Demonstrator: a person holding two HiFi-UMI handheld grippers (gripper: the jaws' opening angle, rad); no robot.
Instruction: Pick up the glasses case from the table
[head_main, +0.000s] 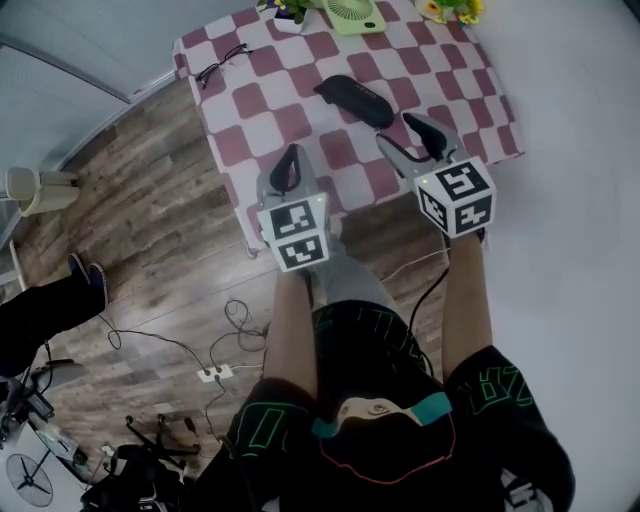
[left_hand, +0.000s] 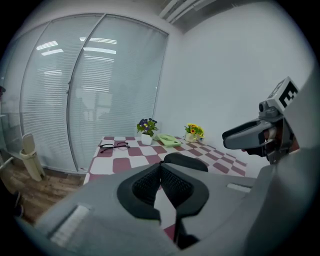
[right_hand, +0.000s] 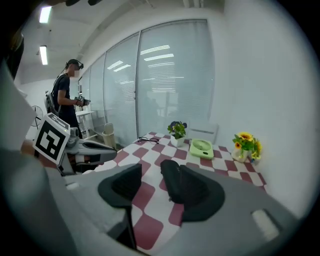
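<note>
The black glasses case (head_main: 355, 100) lies on the red-and-white checked tablecloth (head_main: 300, 120), near the middle of the table. My right gripper (head_main: 396, 131) hovers over the cloth just to the near right of the case, with its jaws open and nothing between them. In the right gripper view the case (right_hand: 172, 180) sits just beyond the open jaws (right_hand: 159, 186), partly hidden by the right finger. My left gripper (head_main: 291, 155) is over the table's near edge, its pads (left_hand: 161, 172) together, apart from the case (left_hand: 186, 161).
Black spectacles (head_main: 222, 66) lie at the far left corner. A green fan (head_main: 352, 14) and two flower pots (head_main: 452, 9) line the far edge. Cables and a power strip (head_main: 215, 374) lie on the wooden floor. A person (right_hand: 66, 95) stands far off.
</note>
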